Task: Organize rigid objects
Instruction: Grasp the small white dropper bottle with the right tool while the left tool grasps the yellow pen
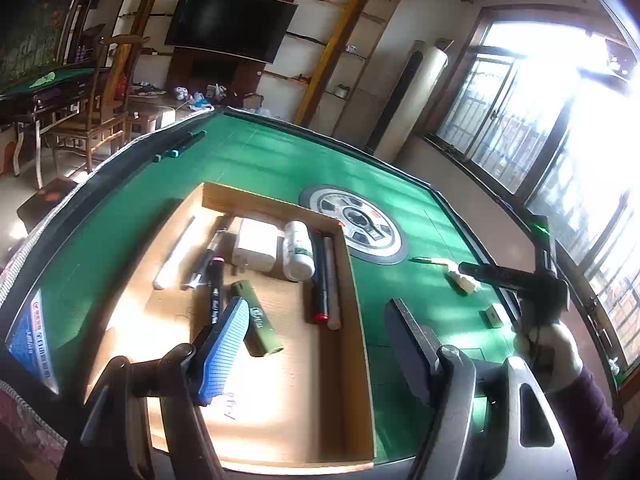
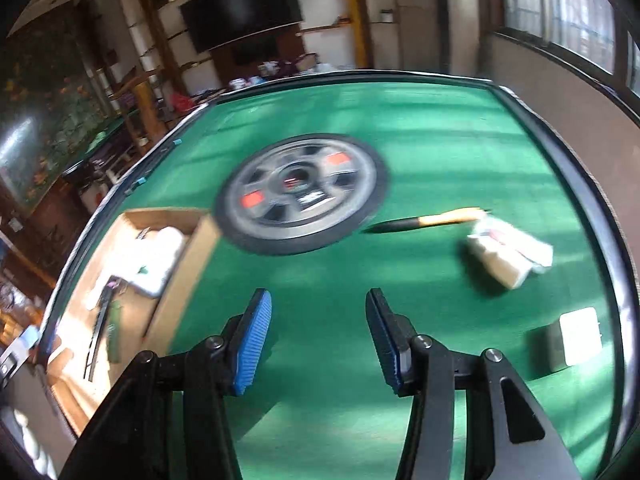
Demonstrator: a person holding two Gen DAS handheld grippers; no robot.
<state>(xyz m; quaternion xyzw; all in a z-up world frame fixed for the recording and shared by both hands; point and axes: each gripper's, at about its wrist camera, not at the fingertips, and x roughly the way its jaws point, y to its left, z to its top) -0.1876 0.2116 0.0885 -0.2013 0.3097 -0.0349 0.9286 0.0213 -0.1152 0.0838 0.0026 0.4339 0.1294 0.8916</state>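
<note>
A cardboard box (image 1: 352, 280) lies on the green table and holds several pens, a white charger (image 1: 256, 246), a white bottle (image 1: 298, 254) and a green rectangular case (image 1: 258, 318). My left gripper (image 1: 316, 324) is open and empty, hovering over the box's near right part. My right gripper (image 2: 318, 312) is open and empty above bare felt; it also shows in the left wrist view (image 1: 516, 280). On the felt to its right lie a black-and-yellow pen (image 2: 428, 220), a white packet (image 2: 510, 254) and a small white-topped box (image 2: 576, 340). The box (image 2: 188, 260) is at its left.
A round dice panel (image 2: 300, 192) sits in the table's middle. Two dark markers (image 1: 180, 146) lie near the far left rim. The table has a raised black edge (image 2: 592, 208). A blue printed card (image 1: 30, 336) sits at the near left. Chairs and another table stand beyond.
</note>
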